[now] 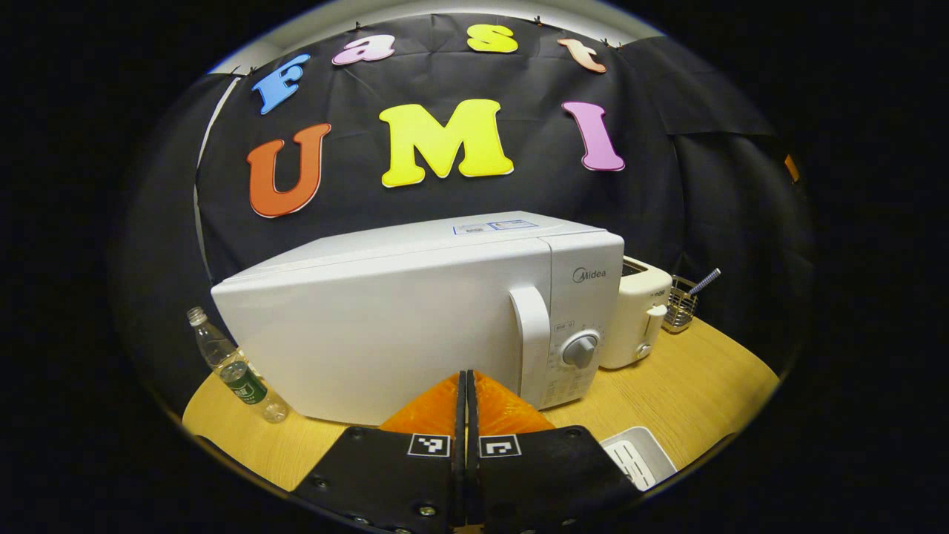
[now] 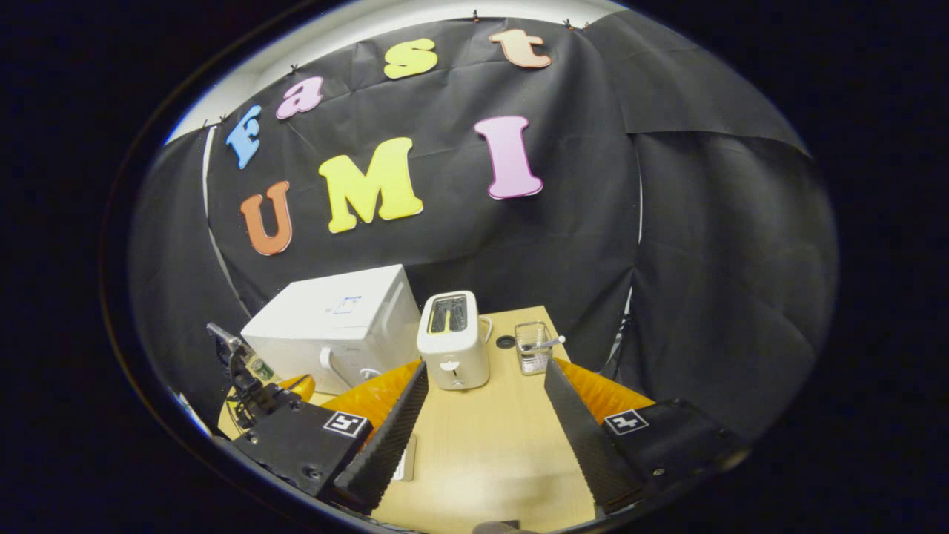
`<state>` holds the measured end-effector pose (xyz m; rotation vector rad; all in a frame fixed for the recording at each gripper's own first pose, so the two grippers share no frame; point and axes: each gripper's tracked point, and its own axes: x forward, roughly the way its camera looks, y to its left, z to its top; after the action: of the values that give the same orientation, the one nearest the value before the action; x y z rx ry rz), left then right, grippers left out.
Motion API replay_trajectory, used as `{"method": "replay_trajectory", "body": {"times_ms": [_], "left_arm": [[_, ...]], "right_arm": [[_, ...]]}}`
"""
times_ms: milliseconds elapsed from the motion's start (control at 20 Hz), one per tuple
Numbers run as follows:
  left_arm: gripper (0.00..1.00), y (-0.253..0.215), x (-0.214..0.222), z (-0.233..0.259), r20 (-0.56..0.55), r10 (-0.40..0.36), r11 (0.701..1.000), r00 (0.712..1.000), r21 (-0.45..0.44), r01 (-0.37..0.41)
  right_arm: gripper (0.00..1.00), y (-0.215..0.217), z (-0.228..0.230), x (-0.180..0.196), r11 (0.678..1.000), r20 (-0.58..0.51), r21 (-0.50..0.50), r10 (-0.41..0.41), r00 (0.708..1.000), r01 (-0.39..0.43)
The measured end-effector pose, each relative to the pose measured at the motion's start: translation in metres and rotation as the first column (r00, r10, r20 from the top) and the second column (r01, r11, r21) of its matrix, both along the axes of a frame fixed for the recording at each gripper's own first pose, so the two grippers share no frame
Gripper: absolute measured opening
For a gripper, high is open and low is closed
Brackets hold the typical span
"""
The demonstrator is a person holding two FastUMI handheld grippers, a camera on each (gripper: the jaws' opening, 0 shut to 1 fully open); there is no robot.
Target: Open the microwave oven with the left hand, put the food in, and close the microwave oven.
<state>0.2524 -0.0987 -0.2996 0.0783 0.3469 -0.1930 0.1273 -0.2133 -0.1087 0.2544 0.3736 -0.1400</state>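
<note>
The white microwave (image 1: 385, 326) stands on the wooden table with its door closed. Its vertical handle (image 1: 531, 341) is at the door's right edge, beside a round dial (image 1: 580, 350). My left gripper (image 1: 465, 377) is shut with nothing between its fingers, in front of the door's lower part and just left of the handle. In the right gripper view the microwave (image 2: 334, 319) sits far left. My right gripper (image 2: 485, 368) is open wide above the table with nothing in it. A white tray (image 1: 639, 456) lies at the table's front; I cannot tell what it holds.
A cream toaster (image 1: 634, 311) (image 2: 454, 337) stands right of the microwave, with a wire basket (image 1: 680, 302) (image 2: 532, 345) holding a utensil beyond it. A plastic bottle (image 1: 237, 367) stands left of the microwave. The wooden table (image 2: 482, 445) is bare between the right gripper's fingers.
</note>
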Motion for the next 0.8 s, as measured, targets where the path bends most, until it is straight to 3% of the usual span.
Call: {"method": "replay_trajectory", "body": {"times_ms": [150,200,550,800], "left_arm": [[0.84,0.015,-0.028,0.007,0.007,0.017,1.000,1.000,0.025,-0.017],[0.94,0.021,-0.036,0.008,0.003,0.031,0.999,1.000,0.043,-0.031],[0.95,0.060,-0.094,0.045,0.025,0.084,0.996,0.996,0.036,-0.085],[0.95,0.086,-0.155,0.100,0.073,0.059,0.998,0.996,0.017,-0.061]], "right_arm": [[1.00,0.003,-0.007,-0.006,1.000,-0.001,-0.008,0.027,1.000,-0.027],[1.00,0.005,-0.010,-0.008,0.999,-0.002,-0.015,0.036,0.999,-0.036],[1.00,0.045,-0.020,-0.048,1.000,0.013,-0.014,0.020,1.000,-0.020],[1.00,0.095,-0.007,-0.097,1.000,0.062,-0.018,0.006,0.998,-0.005]]}}
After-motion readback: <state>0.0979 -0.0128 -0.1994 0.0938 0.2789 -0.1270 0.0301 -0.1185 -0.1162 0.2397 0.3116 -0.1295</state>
